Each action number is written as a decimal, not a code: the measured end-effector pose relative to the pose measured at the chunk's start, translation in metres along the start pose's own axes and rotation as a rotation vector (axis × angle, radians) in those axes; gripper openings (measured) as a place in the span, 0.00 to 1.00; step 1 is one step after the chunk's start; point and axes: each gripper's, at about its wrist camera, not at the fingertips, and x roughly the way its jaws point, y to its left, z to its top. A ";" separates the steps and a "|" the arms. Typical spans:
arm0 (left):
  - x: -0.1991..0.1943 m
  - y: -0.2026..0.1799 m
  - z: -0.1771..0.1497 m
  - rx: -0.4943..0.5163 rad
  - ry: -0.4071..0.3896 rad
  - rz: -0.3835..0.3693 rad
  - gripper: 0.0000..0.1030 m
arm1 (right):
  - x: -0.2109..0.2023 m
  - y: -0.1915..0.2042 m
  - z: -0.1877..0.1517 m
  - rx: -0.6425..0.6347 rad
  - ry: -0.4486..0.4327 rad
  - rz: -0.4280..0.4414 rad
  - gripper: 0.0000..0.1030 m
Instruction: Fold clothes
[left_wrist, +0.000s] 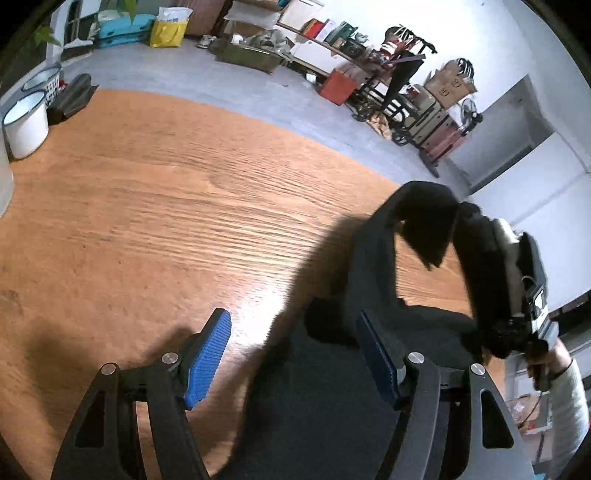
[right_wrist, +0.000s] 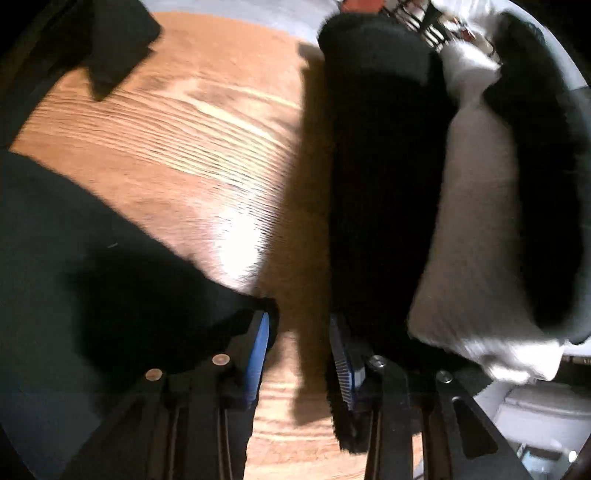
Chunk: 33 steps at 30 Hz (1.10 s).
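Both wrist cameras peer steeply down along their fingers, close over the wooden tabletop (left_wrist: 147, 206); both views share its dark cloth (right_wrist: 74, 240).

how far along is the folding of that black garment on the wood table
Done: nothing looks folded yet; the black garment lies rumpled on the wooden table. In hand: part of it is lifted and draped over the right gripper, though its jaws show only bare table between them. The left gripper is open above the cloth. Left: flattening it and every fold.

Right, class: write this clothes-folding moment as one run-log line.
left claw: open over wooden table | right claw: open, nothing between pads | black garment: draped over right claw, partly on table
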 end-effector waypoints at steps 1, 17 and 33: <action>0.002 -0.001 -0.002 0.018 -0.013 0.004 0.69 | 0.003 -0.001 0.002 0.006 0.004 0.004 0.36; 0.034 -0.004 -0.018 0.049 0.098 -0.098 0.68 | 0.000 -0.021 -0.008 0.032 -0.025 0.291 0.41; 0.025 -0.005 -0.018 0.076 0.083 -0.021 0.10 | -0.035 -0.010 -0.015 -0.017 -0.092 0.176 0.00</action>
